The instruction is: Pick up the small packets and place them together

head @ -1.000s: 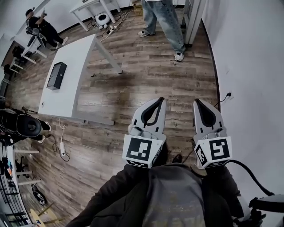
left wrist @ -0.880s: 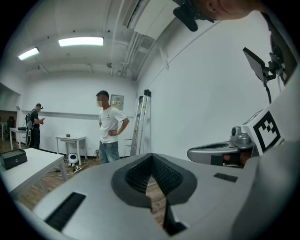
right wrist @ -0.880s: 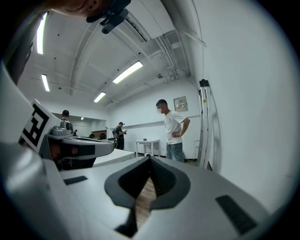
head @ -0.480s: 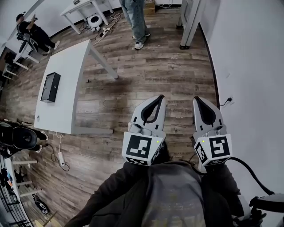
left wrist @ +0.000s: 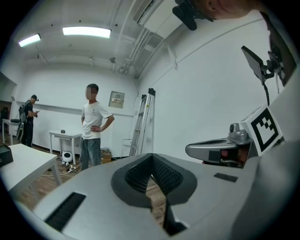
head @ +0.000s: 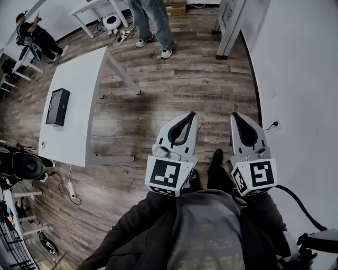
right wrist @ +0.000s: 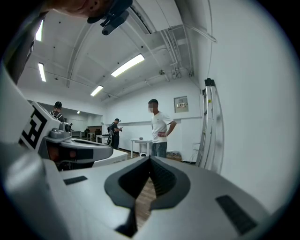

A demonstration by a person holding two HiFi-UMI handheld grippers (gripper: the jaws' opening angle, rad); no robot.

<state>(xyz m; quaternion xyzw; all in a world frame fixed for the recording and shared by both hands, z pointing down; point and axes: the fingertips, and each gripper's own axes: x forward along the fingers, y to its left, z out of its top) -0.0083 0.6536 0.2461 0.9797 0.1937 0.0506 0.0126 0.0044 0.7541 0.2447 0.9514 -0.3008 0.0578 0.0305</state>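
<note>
Two grippers (head: 190, 115) (head: 235, 115), three bystanders (right wrist: 159, 127) (right wrist: 115, 130) (right wrist: 57, 109), at least two white tables (head: 79, 89) (head: 88, 7), one black box (head: 54, 107), one ladder (left wrist: 143, 123)

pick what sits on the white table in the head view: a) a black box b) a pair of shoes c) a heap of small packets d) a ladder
a: a black box lies flat on the white table, and none of the other listed things is on it.

In the head view, a white table (head: 79, 100) stands on the wooden floor (head: 179, 84) at ten o'clock, with a black box (head: 57, 107) lying on its top. A standing person (head: 161, 26) is at twelve o'clock and a second person (head: 39, 37) at eleven. A white wall (head: 301, 79) with a socket (head: 274, 125) fills three o'clock, and a stepladder (left wrist: 142, 122) stands close against it.
</note>
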